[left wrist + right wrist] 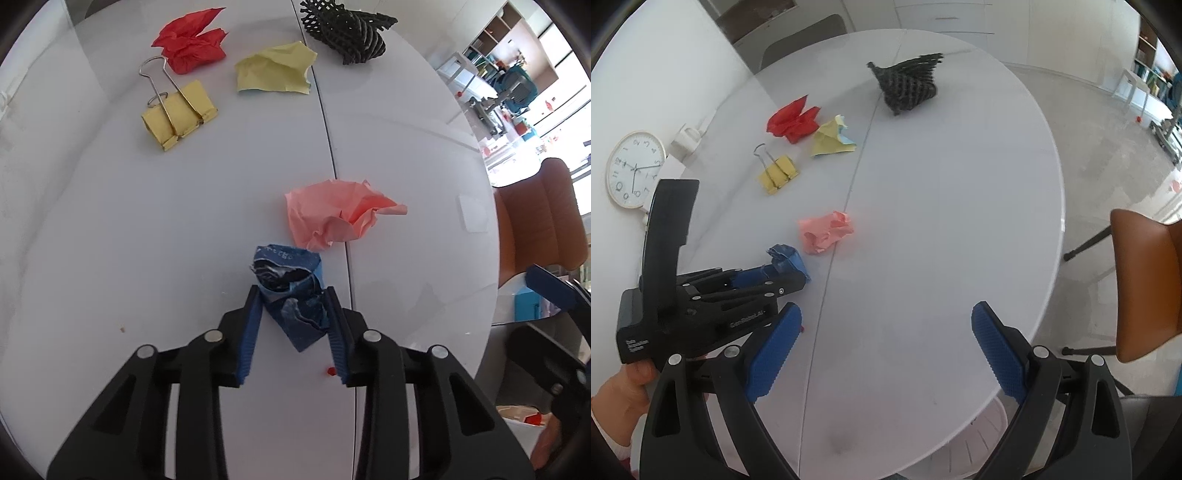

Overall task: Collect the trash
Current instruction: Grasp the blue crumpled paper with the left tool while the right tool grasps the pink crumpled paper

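Note:
My left gripper (293, 295) is shut on a crumpled blue wrapper (291, 291), just above or on the white table (166, 240); it also shows in the right wrist view (786, 258). A crumpled pink paper (336, 218) lies just beyond it. Farther off lie a crumpled yellow paper (275, 68) and a crumpled red paper (194, 40). My right gripper (886, 325) is open and empty above the table's near edge; the left gripper (798, 275) is to its left.
A yellow binder clip (179, 114) lies at far left. A black lattice ornament (347, 31) stands at the back. A brown chair (1145, 280) is at the right. A wall clock (635, 168) leans at left. A white bin (982, 439) sits below the table edge.

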`<state>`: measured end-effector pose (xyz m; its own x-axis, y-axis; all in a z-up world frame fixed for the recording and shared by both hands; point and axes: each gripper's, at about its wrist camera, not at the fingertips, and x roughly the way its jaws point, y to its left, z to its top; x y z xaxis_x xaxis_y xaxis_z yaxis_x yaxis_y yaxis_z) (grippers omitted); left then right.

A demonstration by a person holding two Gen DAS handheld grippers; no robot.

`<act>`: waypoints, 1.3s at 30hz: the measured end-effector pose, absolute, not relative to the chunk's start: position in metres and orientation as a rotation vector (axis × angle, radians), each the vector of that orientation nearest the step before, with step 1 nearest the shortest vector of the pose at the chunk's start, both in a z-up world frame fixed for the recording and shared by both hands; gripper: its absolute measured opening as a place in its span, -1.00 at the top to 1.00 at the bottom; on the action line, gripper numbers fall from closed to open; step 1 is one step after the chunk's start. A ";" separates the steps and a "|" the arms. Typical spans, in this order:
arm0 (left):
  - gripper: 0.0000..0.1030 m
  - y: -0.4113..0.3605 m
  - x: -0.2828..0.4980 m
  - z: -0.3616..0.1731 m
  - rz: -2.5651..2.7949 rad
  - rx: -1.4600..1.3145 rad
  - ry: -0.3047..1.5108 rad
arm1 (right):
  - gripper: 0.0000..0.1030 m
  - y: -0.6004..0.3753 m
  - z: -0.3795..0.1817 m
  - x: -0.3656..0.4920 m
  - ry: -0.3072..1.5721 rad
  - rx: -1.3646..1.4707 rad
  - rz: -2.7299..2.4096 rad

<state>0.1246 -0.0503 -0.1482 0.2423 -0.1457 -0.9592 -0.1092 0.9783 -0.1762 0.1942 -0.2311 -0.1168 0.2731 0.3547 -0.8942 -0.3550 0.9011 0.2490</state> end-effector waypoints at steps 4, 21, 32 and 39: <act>0.36 -0.048 0.119 -0.137 -0.024 -0.215 1.313 | -0.81 -0.209 -0.127 0.209 1.212 -0.018 0.526; 0.36 0.004 0.091 -0.108 0.048 -0.195 1.319 | 0.30 -0.115 -0.172 0.237 1.257 -0.207 0.566; 0.36 0.017 0.077 -0.103 0.065 -0.210 1.309 | 0.76 -0.131 -0.156 0.232 1.226 -0.107 0.598; 0.36 -0.017 0.059 -0.084 -0.011 -0.134 1.295 | 0.76 -0.175 -0.113 0.186 1.188 -0.112 0.613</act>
